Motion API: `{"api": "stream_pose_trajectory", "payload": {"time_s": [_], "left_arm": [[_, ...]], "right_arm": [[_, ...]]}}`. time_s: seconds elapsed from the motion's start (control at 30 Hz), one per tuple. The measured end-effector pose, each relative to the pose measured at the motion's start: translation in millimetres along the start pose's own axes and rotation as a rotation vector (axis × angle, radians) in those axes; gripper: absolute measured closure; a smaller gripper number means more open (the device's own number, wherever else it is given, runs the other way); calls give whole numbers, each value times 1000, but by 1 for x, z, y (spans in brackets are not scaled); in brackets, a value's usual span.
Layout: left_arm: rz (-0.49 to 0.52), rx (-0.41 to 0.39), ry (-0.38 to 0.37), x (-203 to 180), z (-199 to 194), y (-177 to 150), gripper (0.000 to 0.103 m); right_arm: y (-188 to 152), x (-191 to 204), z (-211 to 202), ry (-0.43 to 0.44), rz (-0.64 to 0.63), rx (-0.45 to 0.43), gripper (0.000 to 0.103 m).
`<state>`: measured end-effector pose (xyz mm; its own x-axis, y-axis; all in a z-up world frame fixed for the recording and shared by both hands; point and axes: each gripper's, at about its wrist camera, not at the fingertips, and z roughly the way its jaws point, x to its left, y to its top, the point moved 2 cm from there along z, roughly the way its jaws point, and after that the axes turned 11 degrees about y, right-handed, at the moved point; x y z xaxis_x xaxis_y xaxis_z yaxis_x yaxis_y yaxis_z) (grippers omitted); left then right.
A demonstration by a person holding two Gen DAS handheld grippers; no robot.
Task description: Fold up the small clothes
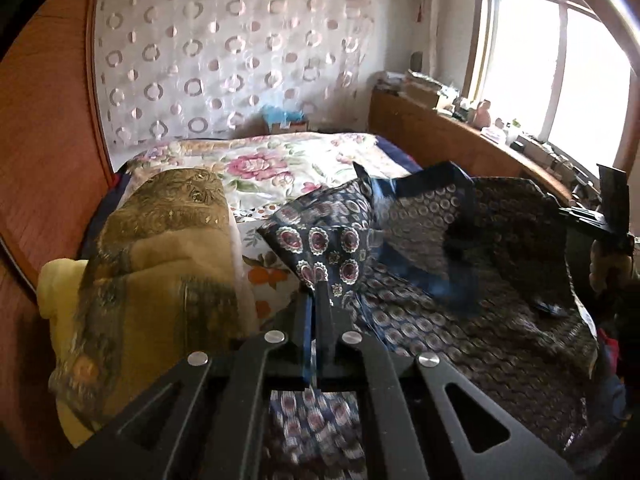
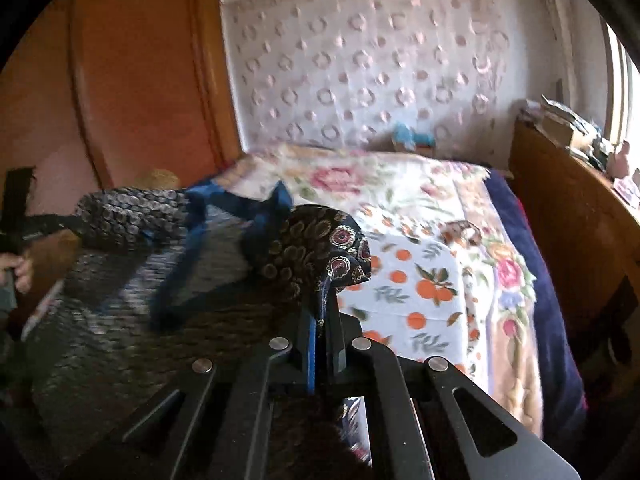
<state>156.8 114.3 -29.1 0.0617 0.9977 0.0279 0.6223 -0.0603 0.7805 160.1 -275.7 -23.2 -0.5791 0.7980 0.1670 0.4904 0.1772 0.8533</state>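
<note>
The dark navy patterned cloth with round medallion print and a plain blue border (image 1: 460,264) is hanging stretched between the two hand-held grippers above a bed covered with a floral and orange-fruit printed sheet (image 1: 280,168). Its long axis is running side to side, from one gripper to the other, with the middle sagging down toward the bed and the blue border band crossing it diagonally.

The left gripper (image 1: 318,300) is clamping one corner of the cloth: its two black fingers are pressed together with blue edging pinched between them, and the corner is fanning upward and away from the tips. The right gripper (image 2: 322,304) is likewise closing tightly on another corner, which is bunching into a rounded fold just beyond its fingertips and pointing toward the far wall.

In the left wrist view the right gripper (image 1: 612,216) is showing at the far edge, held by a hand.

A folded yellow-brown blanket with dark ornamental print (image 1: 160,264) is lying on the bed beside the cloth. A small cardboard box (image 1: 286,124) by the dotted curtain is holding something blue; its contents are too blurred to tell.
</note>
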Motion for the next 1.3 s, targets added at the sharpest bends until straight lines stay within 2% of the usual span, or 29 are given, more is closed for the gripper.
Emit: {"api": "stream_pose_trajectory", "payload": {"time_s": [0.2,0.4,0.53,0.6,0.7,0.87,0.97,1.0,1.07,1.1,1.17,1.23,1.3], "left_arm": [[-16,-38,29,6,-47,-30,102],[-100,-31,21,17,-82,-78,102],[-129,-33,28,21,-101,-99,102],[-135,-29,56,23,-107,-105,102],[-147,-40,57,21,-122,-109,102],[-113,-52,134,23,-141,-115,102],[-98,-37,155,25,-138,-114,100],[-92,-36,163,26,-136,-112,96],[-83,-43,184,28,-138,-111,78],[-83,-49,184,30,-138,-108,64],[-79,-65,172,32,-140,-103,57],[-71,-80,169,32,-139,-95,44],[-65,-85,166,34,-133,-88,38]], "right_arm": [[-33,22,-47,22,-13,-39,100],[-78,28,-78,12,18,-24,100],[-99,28,-105,-11,46,-9,100],[-100,30,-114,-26,63,7,100],[-99,36,-126,-44,52,44,100],[-97,50,-140,-33,26,86,100],[-99,51,-134,-91,37,119,100],[-97,51,-133,-90,40,119,100],[-91,52,-133,-90,43,107,100],[-87,54,-134,-101,38,103,98],[-80,57,-136,-122,23,84,92],[-73,61,-143,-121,15,60,81],[-66,62,-147,-136,2,27,48]]}}
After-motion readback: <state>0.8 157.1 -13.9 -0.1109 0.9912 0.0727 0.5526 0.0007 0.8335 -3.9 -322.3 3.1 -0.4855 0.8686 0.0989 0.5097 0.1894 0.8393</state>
